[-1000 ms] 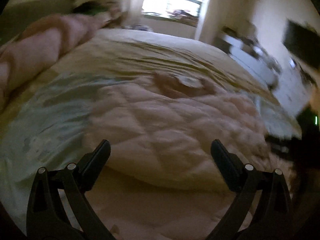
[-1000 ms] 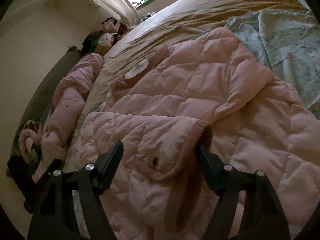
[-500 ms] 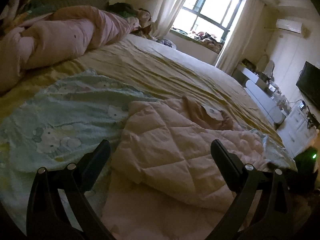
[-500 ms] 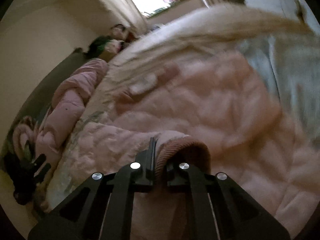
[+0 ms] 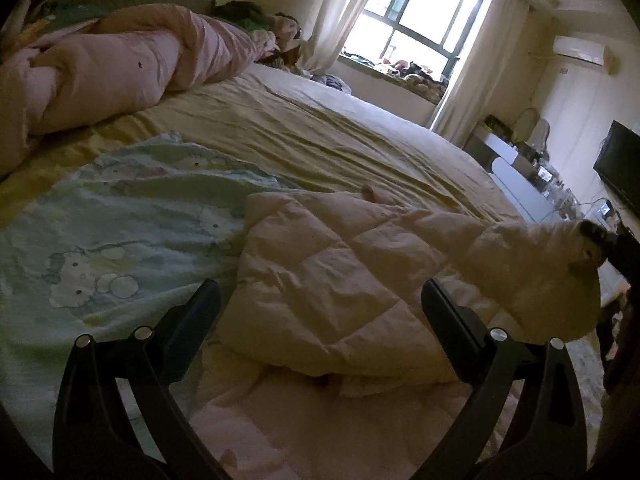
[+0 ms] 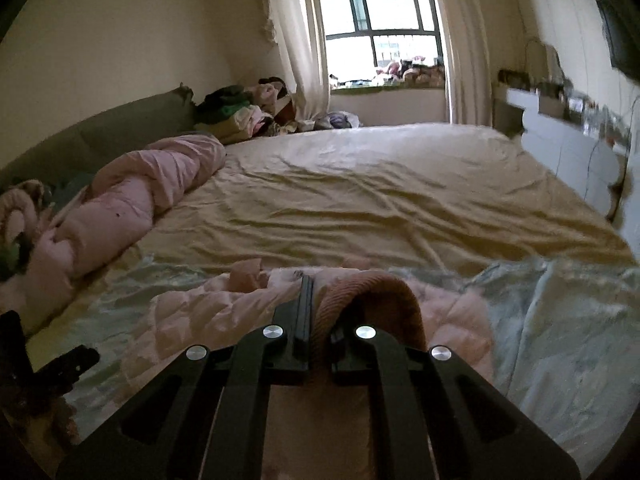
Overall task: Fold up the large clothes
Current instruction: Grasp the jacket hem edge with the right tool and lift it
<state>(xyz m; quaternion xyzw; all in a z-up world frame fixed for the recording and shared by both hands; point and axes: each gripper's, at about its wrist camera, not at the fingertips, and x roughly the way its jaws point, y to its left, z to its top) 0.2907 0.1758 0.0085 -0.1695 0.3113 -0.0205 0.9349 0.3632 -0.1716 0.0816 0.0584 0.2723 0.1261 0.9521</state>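
Note:
A pale pink quilted jacket [image 5: 340, 280] lies on the bed, over a light blue cartoon-print blanket [image 5: 120, 232]. My left gripper [image 5: 320, 312] is open and empty, just above the jacket's near part. My right gripper [image 6: 316, 300] is shut on the jacket's ribbed pink sleeve cuff [image 6: 372, 296] and holds it raised. In the left wrist view the lifted sleeve [image 5: 540, 264] stretches to the right, where the right gripper [image 5: 612, 244] pinches its end. The jacket [image 6: 200, 320] sags below the cuff in the right wrist view.
The bed has a wrinkled yellow sheet [image 6: 380, 184]. A rolled pink duvet [image 5: 120, 68] lies along the headboard side. Clothes are piled by the window [image 6: 248, 112]. A white cabinet with clutter [image 5: 528, 184] and a dark TV [image 5: 620, 168] stand along the right wall.
My right gripper closed on the sleeve cuff and lifted it up and away, pulling the sleeve out. The left gripper stayed open and swung to look along the bed.

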